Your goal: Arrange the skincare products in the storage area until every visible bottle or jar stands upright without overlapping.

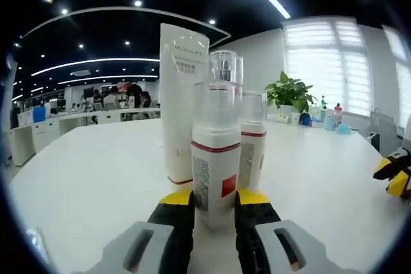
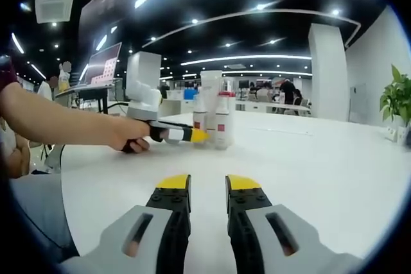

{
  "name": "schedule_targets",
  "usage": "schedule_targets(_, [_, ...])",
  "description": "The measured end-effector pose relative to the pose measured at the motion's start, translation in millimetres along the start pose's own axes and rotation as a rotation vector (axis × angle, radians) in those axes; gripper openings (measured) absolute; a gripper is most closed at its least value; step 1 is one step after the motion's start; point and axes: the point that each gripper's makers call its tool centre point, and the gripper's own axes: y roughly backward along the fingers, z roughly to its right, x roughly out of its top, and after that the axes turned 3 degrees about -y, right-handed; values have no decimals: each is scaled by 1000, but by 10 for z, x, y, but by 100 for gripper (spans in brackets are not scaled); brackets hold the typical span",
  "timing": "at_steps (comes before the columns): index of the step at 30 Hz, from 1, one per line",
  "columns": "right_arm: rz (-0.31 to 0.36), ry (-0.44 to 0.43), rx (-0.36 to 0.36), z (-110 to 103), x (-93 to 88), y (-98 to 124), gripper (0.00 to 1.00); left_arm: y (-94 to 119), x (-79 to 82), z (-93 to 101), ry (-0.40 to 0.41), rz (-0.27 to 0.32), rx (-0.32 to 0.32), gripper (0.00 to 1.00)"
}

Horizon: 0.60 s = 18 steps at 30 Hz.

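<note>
Here we see, in the left gripper view, the left gripper [image 1: 214, 202] with its yellow-tipped fingers [image 1: 176, 200] clenched on a small bottle [image 1: 216, 158] with a clear cap and a red band, standing upright on the white tabletop [image 1: 96, 178]. Just beyond the left finger stands a tall white tube [image 1: 180, 107], upright. Behind the held bottle, toward the right finger, is a second small bottle [image 1: 252, 139] with a red band, and a clear-topped bottle [image 1: 226, 67] rises behind both. Farther right, well beyond the fingers, sits a potted plant [image 1: 290, 92].

In the right gripper view, the right gripper [image 2: 207, 187] hovers over bare tabletop with its fingers released and nothing between them. Ahead and left of them, a person's hand [image 2: 131, 138] holds the other gripper against the cluster of bottles [image 2: 215, 110], all upright.
</note>
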Motion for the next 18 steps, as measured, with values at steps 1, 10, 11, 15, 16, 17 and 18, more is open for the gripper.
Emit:
schedule_targets(1, [0,0,1,0,0,-1,20,-12,-6,-15,0,-4,3,23])
schedule_targets(10, [-3,-1,8,-9,-5,-8,19,-11,-9,-47,31,-3,7,24])
schedule_targets(11, [-5,-1,9,-10,-8,-10,19,-16,-15,-45,32,-7,4,24])
schedule_targets(15, [-5,-4,11,-11,-7,-11,19,-20,-41,-20,21,-23,-4,24])
schedule_targets(16, [-5,-5,11,-10,-7,-11,20,-19,-44,-13,17,-25,-3,24])
schedule_targets(17, [-5,-5,10,-8,-6,-12,19,-22,-45,-10,14,-25,-4,24])
schedule_targets(18, [-5,-5,9,-6,-7,-11,19,-22,-45,-8,14,-25,-6,24])
